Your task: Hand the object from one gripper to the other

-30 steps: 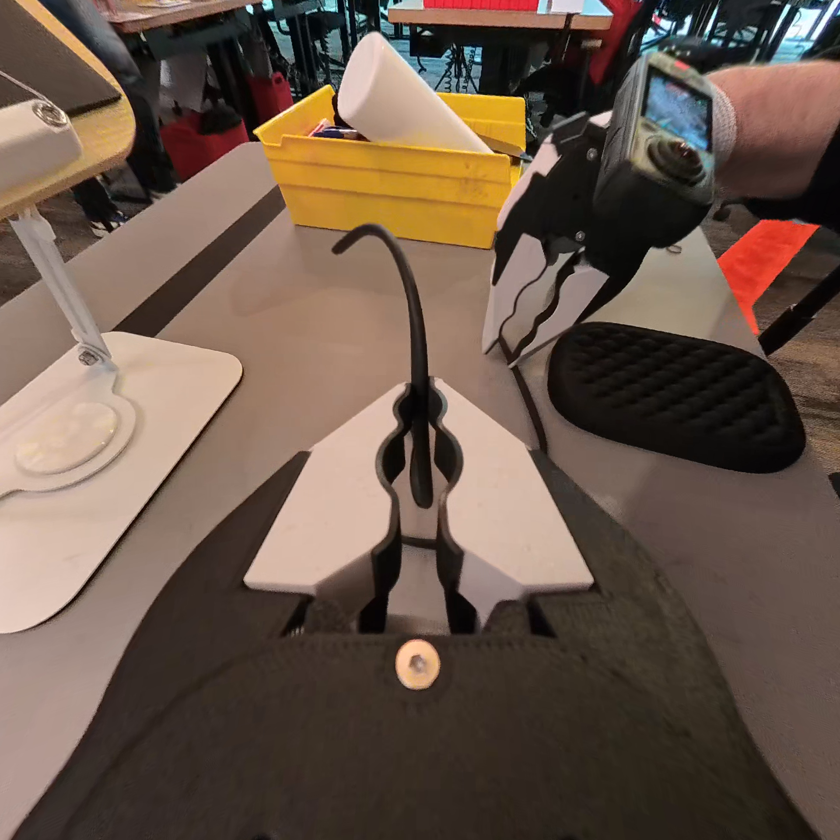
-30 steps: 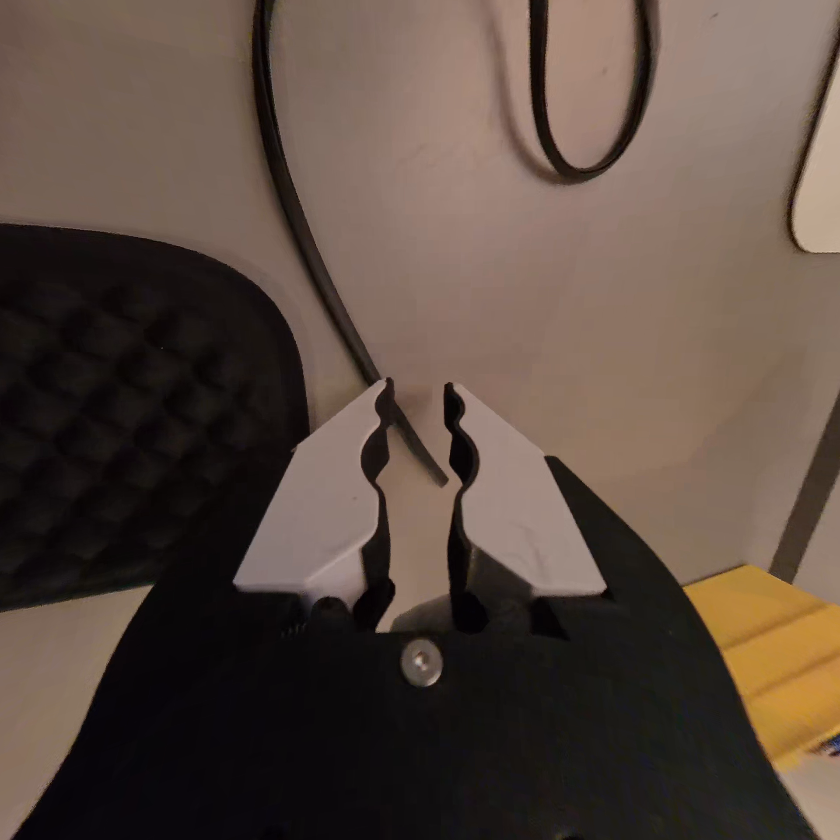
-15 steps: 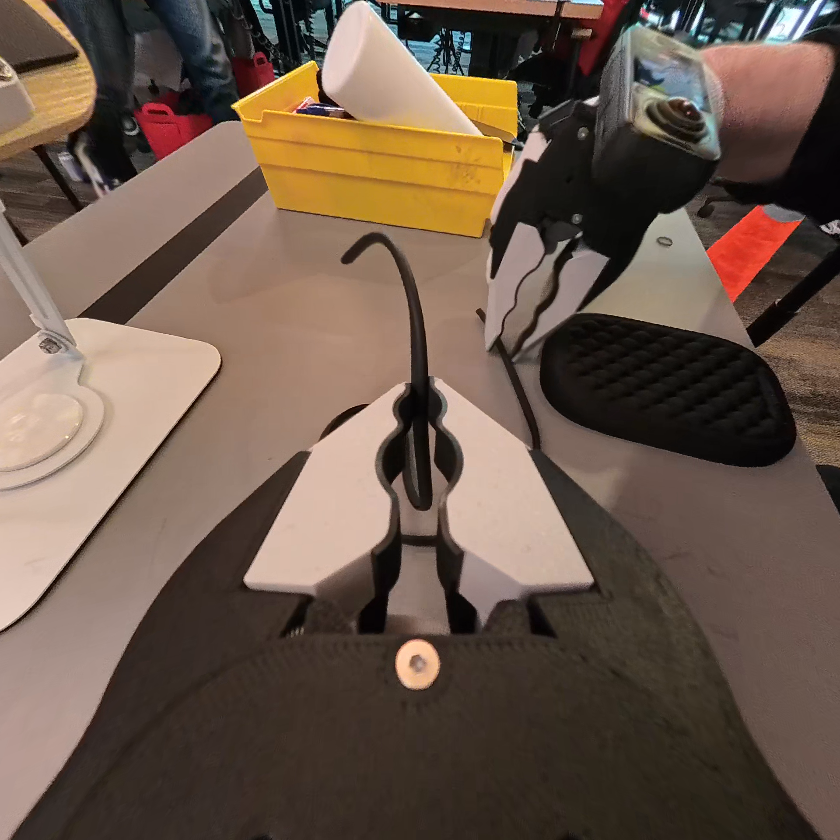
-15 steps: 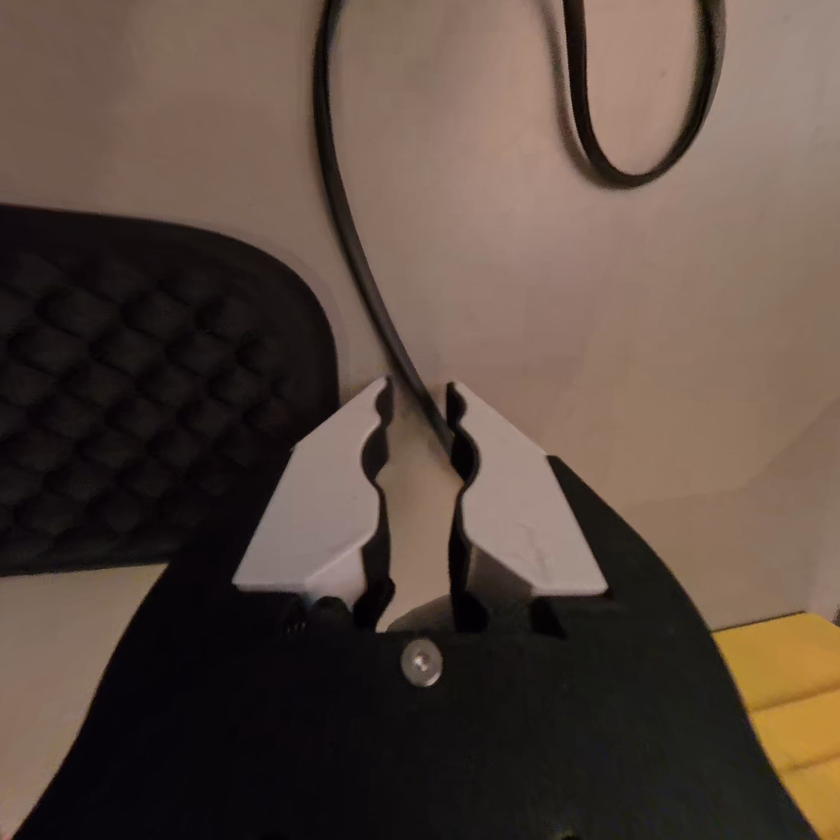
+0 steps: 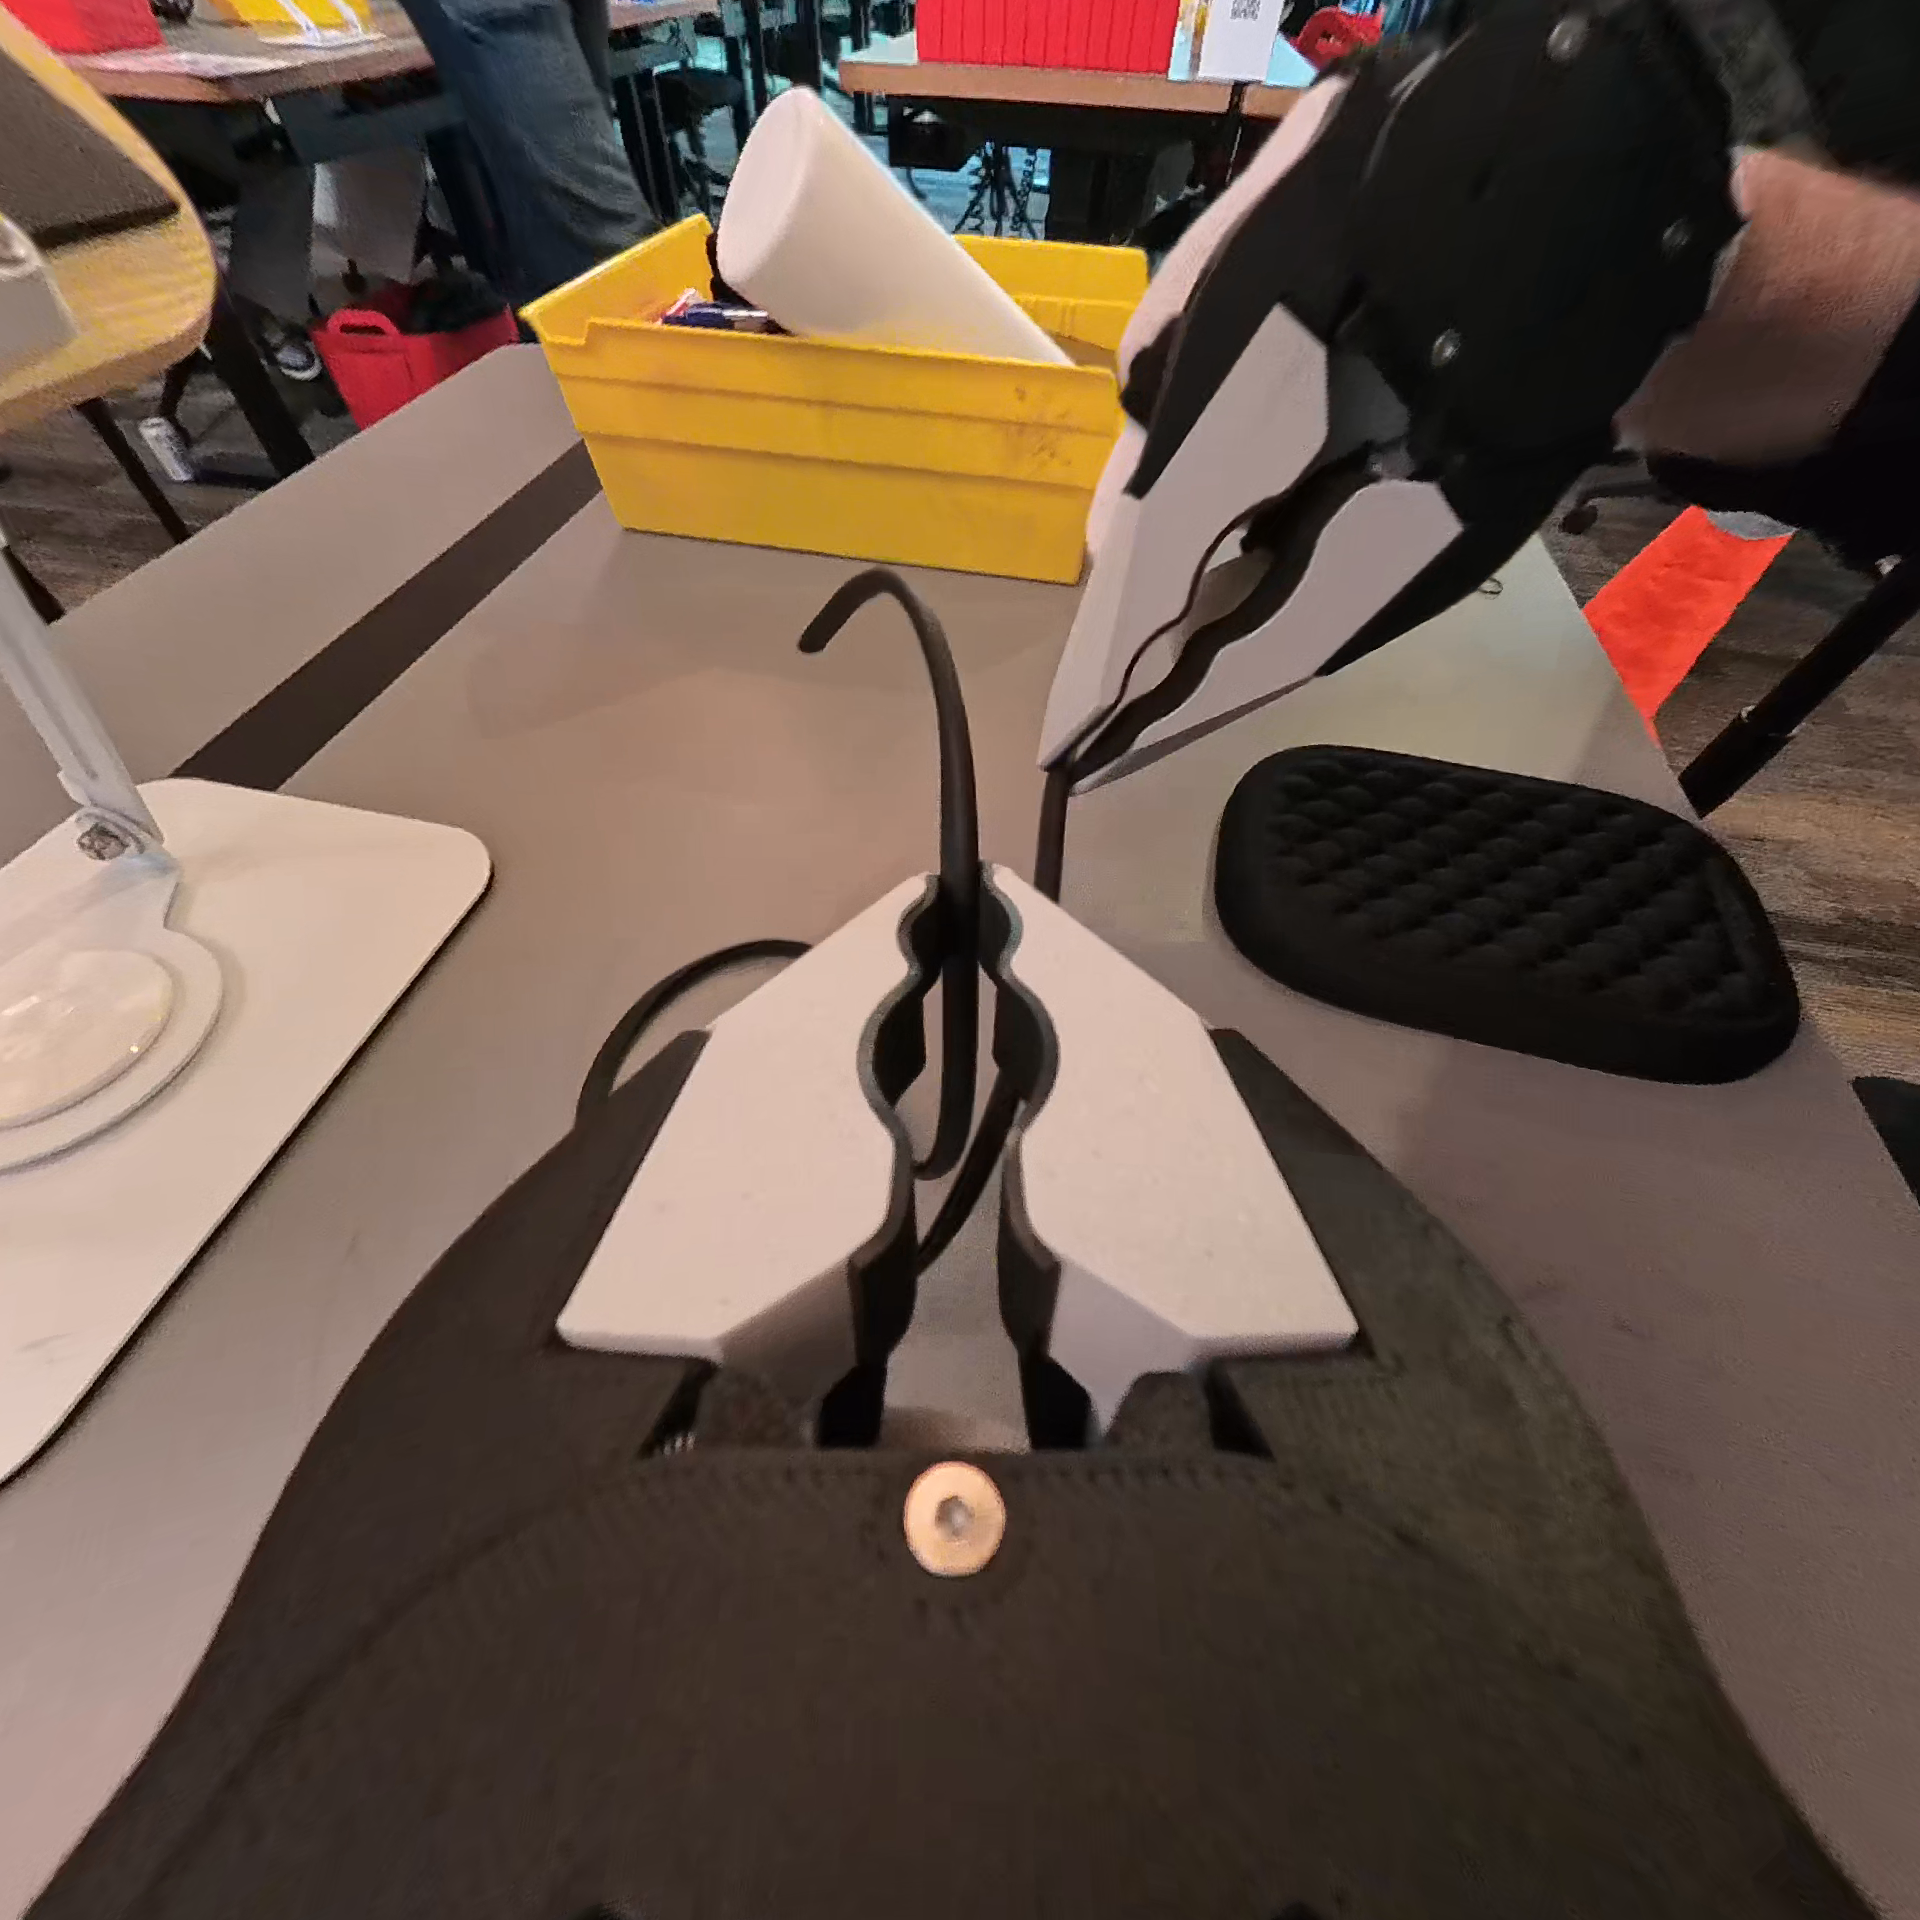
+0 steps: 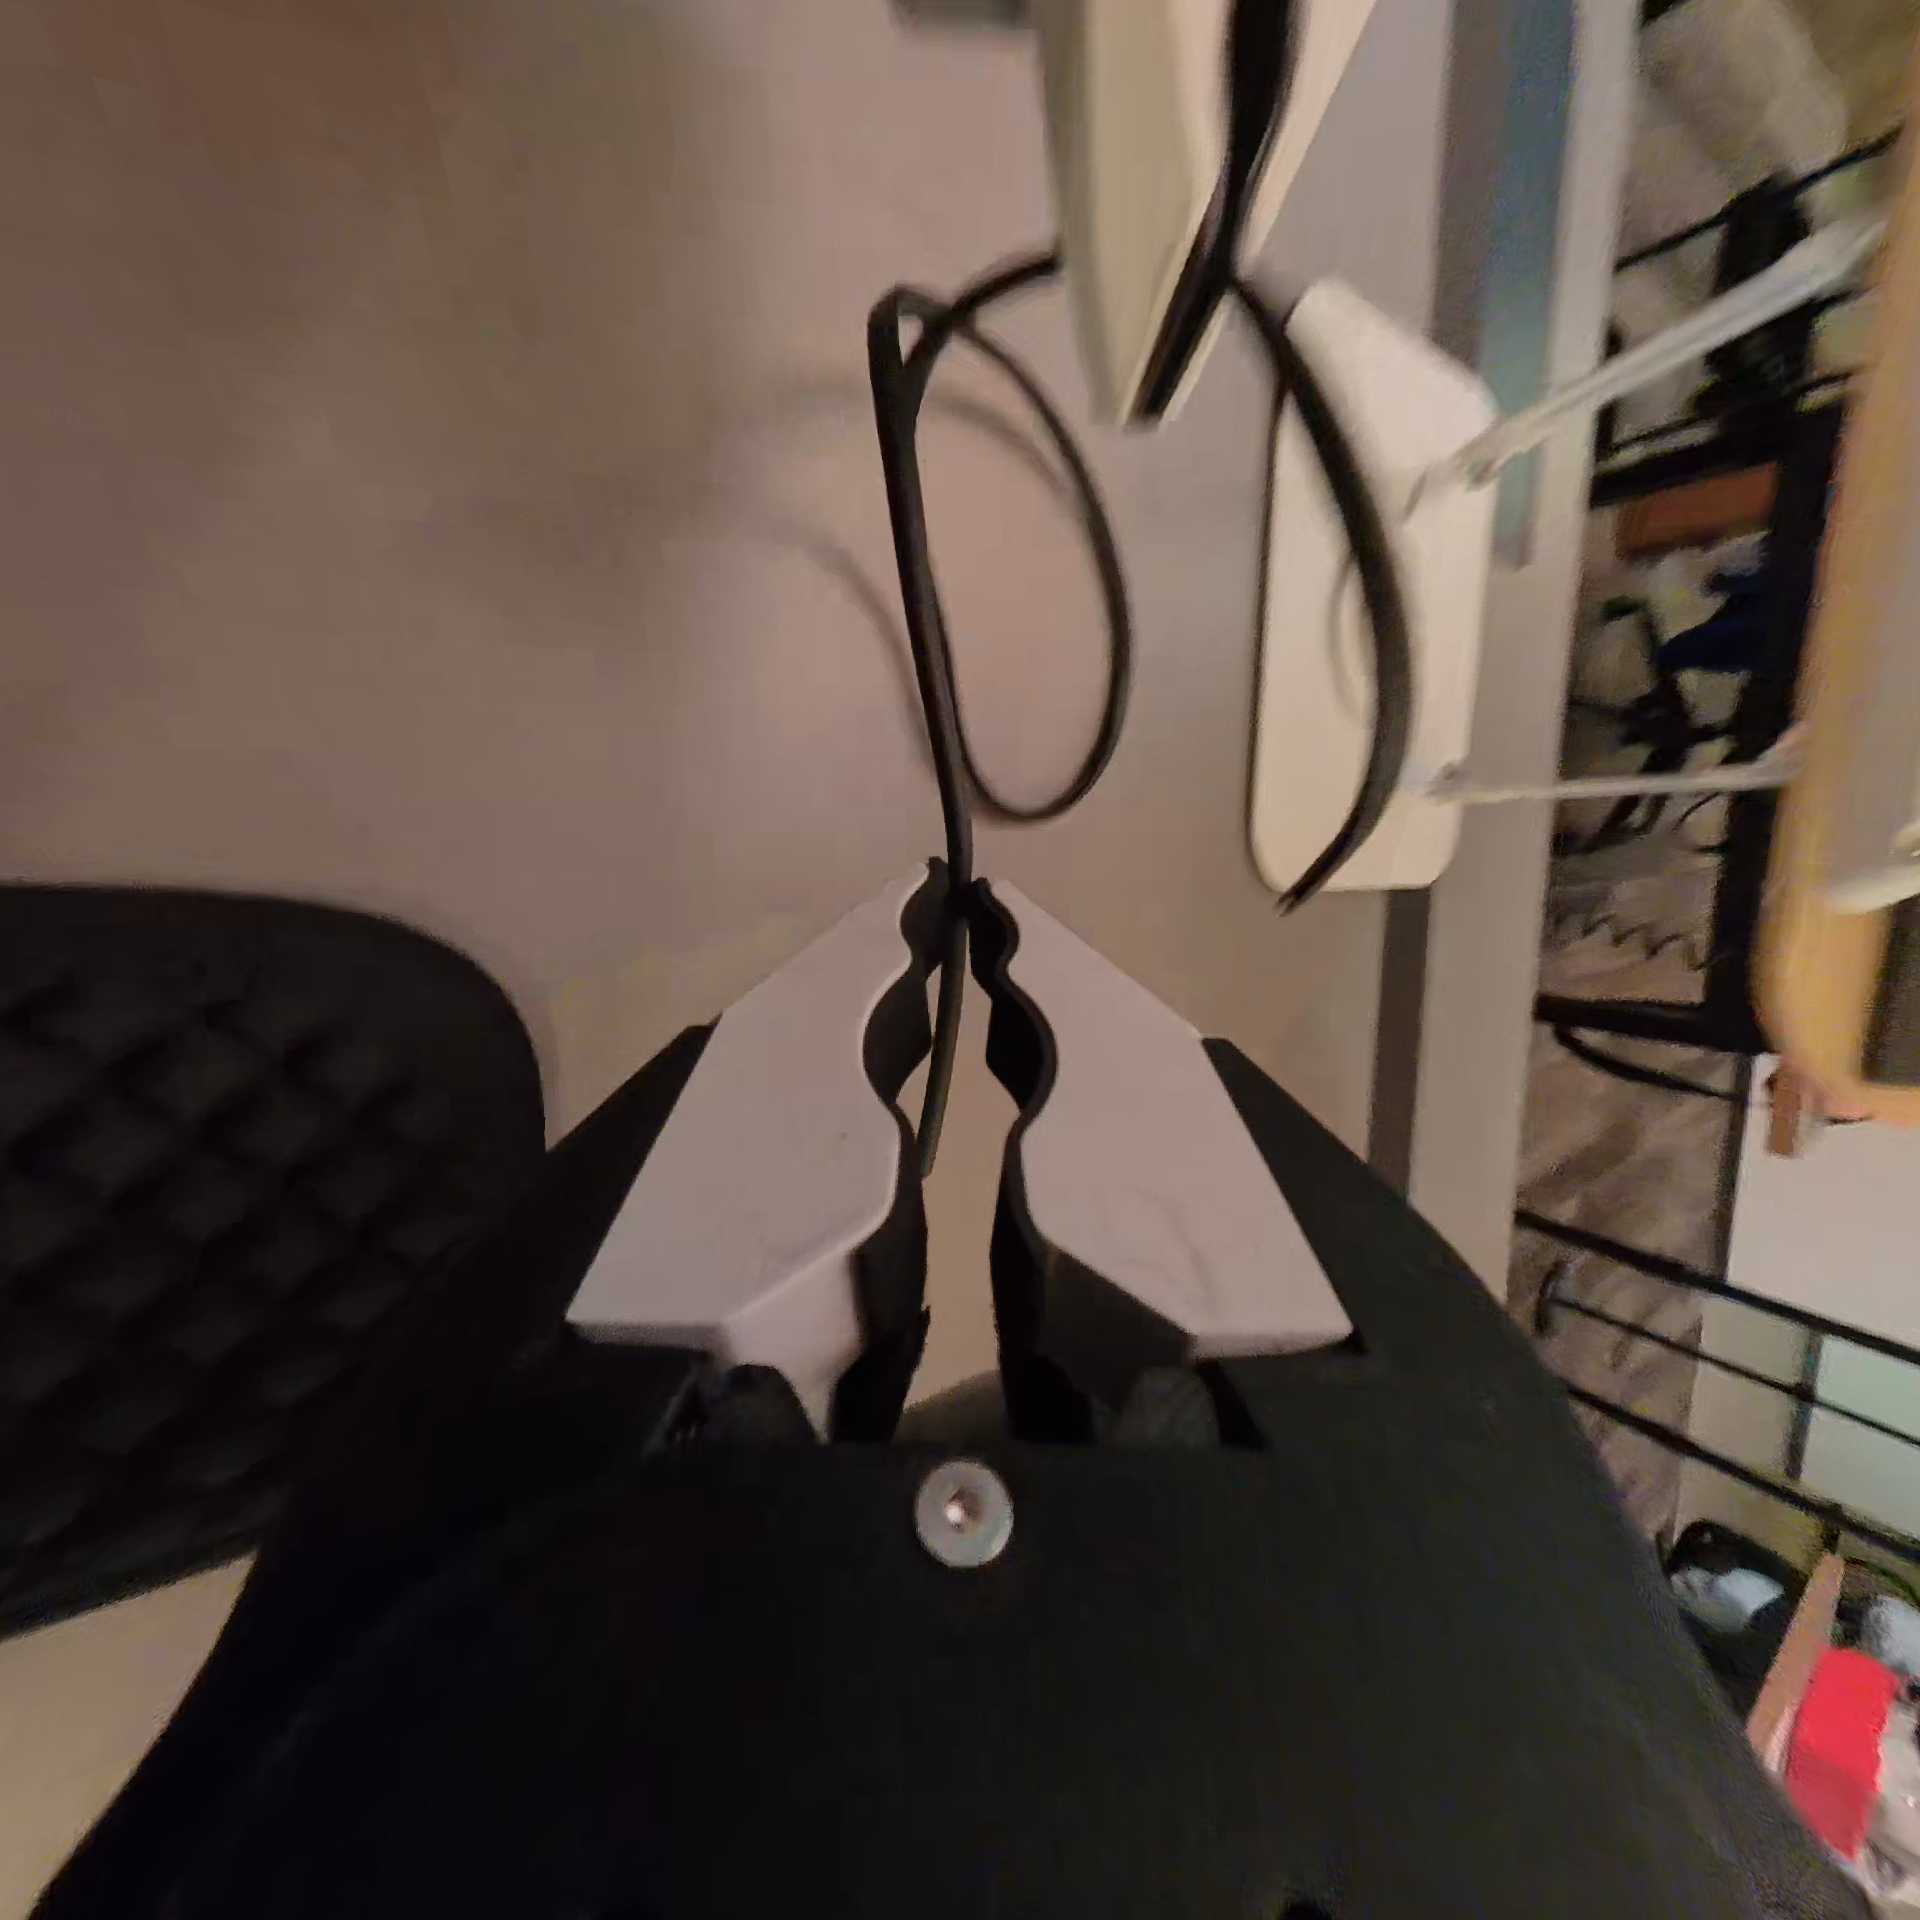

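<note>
A thin black cable (image 5: 962, 748) runs between both grippers. My left gripper (image 5: 961, 885) is shut on it near one end, and that free end curls up ahead of the fingertips. My right gripper (image 6: 956, 885) is shut on the cable's (image 6: 914, 540) other end and holds it above the grey table (image 5: 675, 727). In the left wrist view the right gripper (image 5: 1075, 756) hangs just right of and ahead of my left fingertips, with the cable dropping from it. In the right wrist view the left gripper (image 6: 1174, 343) is at the top, blurred, with a loop of cable sagging between the two.
A black textured pad (image 5: 1507, 914) lies on the table to the right, seen also in the right wrist view (image 6: 208, 1143). A yellow bin (image 5: 831, 457) holding a white cone (image 5: 852, 270) stands at the back. A white lamp base (image 5: 260, 987) sits on the left.
My right gripper has shut on the cable end that lay on the table and lifted it. It has come closer to my left gripper, which still holds the cable.
</note>
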A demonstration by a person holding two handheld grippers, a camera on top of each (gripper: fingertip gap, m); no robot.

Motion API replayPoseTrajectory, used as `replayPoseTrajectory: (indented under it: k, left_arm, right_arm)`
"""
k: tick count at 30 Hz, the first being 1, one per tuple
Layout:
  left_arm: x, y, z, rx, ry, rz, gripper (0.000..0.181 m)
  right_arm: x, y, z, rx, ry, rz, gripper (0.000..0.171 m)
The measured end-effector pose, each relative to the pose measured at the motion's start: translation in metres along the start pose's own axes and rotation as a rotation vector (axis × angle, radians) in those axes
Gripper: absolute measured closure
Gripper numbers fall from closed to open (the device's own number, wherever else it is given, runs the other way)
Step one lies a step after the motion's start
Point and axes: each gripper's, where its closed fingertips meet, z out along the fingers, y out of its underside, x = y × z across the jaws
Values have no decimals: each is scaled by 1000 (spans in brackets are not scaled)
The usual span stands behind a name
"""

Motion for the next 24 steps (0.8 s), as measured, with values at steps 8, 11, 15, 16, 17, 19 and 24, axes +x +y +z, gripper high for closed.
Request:
replayPoseTrajectory:
  k: [8,11,15,16,17,19,24]
  left_arm:
    - [18,-8,2,9,-11,182,178]
    - [19,-11,0,20,-9,195,178]
    - [26,-20,-6,76,55,152,178]
    - [28,-22,-7,93,82,122,178]
    - [28,-23,-9,104,95,102,178]
    - [32,-25,-11,113,132,80,178]
    - [36,-22,-8,106,182,17,175]
  right_arm:
    - [13,-56,-18,139,19,-19,171]
    - [15,-63,-23,161,16,-1,171]
    - [16,-67,-26,173,9,18,171]
    - [16,-67,-27,172,9,18,171]
    - [16,-68,-27,173,12,16,171]
    - [15,-69,-28,163,12,-6,171]
    - [15,-69,-25,132,27,-42,171]
